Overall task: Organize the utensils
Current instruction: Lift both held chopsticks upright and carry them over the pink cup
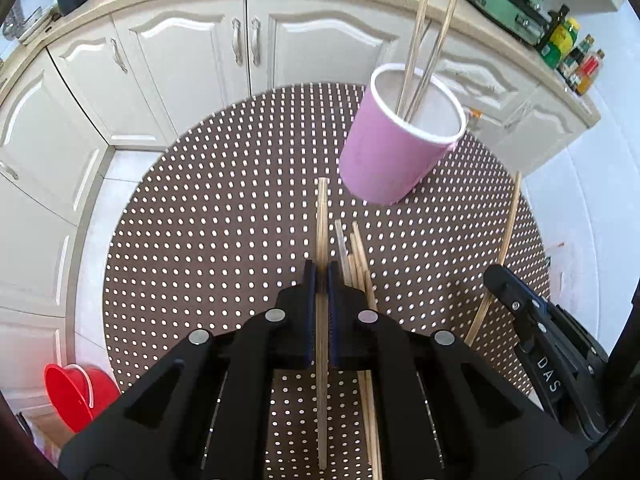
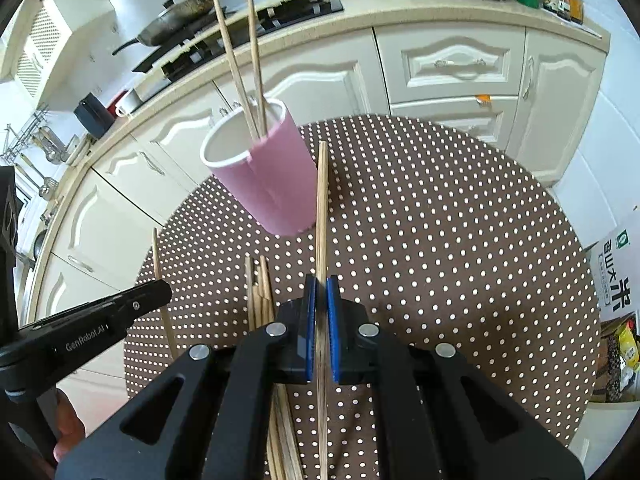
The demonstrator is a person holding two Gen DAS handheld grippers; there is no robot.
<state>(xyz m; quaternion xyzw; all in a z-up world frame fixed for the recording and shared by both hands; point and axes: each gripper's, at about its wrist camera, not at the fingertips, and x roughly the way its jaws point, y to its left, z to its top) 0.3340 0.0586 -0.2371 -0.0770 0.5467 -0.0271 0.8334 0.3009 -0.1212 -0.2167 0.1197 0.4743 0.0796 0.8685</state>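
A round brown table (image 1: 224, 240) with lots of little white dots holds everything. A pink paper cup (image 1: 394, 144) stands on it, with two sticks inside. Near the cup lies a small pile of wooden sticks (image 1: 360, 272) — flat on the dots.

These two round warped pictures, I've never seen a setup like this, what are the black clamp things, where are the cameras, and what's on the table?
There is no robot arm here. A person holds a hand-operated gripper in each hand, and each carries a fisheye camera looking forward along its jaws, which is why the pictures bend. One picture is from the left gripper, the other from the right gripper. Each has its jaws shut on a wooden chopstick: the left-held chopstick and the right-held chopstick. On the brown dotted table stands a pink cup already holding chopsticks, with loose chopsticks lying nearby.
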